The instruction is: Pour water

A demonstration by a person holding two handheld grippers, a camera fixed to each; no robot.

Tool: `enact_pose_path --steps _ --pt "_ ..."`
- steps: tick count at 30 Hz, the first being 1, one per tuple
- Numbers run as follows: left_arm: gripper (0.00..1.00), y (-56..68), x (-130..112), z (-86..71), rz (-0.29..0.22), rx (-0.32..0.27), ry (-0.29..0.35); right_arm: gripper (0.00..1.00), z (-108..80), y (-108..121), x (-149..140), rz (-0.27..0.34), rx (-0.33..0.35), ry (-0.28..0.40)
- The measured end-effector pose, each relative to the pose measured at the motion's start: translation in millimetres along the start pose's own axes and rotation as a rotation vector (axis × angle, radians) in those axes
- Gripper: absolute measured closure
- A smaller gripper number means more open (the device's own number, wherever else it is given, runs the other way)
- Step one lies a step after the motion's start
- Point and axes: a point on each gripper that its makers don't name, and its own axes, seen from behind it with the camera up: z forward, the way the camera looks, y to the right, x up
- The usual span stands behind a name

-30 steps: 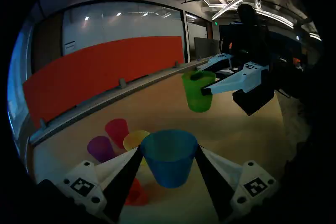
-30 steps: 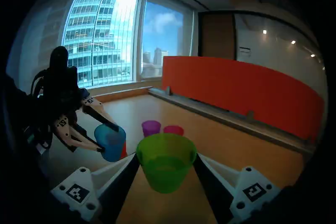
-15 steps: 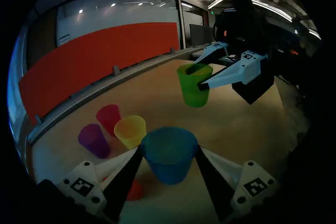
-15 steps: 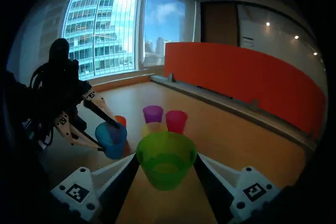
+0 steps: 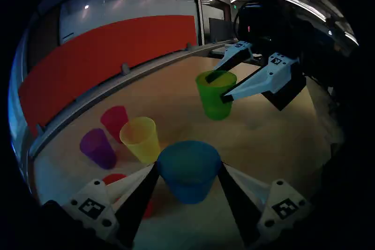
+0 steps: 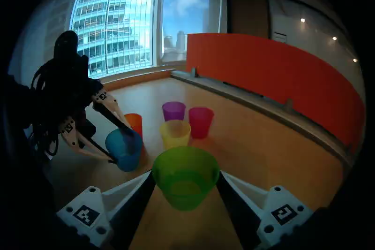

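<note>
My left gripper (image 5: 188, 175) is shut on a blue cup (image 5: 189, 169), held upright over the wooden table (image 5: 262, 137). Farther off in the left gripper view, my right gripper (image 5: 224, 81) holds a green cup (image 5: 215, 94) above the table. In the right gripper view, the right gripper (image 6: 185, 182) is shut on that green cup (image 6: 185, 181), which has a little liquid at its bottom. To its left there, the left gripper (image 6: 115, 144) carries the blue cup (image 6: 123, 148), with a dark-sleeved person behind it.
Yellow (image 6: 175, 133), purple (image 6: 174, 110), pink (image 6: 200, 121) and orange (image 6: 134, 123) cups stand grouped on the table. The left gripper view has them at lower left: yellow (image 5: 139, 138), purple (image 5: 97, 147), pink (image 5: 115, 121). An orange partition (image 6: 281, 81) runs along the table's far edge.
Both grippers have lifted and tipped their view downward, so the standing cups show more fully below. The blue and green cups stay gripped and have drawn slightly closer together.
</note>
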Motion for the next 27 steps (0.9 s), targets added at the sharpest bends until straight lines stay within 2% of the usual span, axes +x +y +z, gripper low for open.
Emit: enact_pose_path --steps 27 --pt "0.12 4.2 -9.6 8.1 0.013 -0.012 -0.018 0.08 2.7 -3.1 -34.0 -0.017 0.020 -0.114"
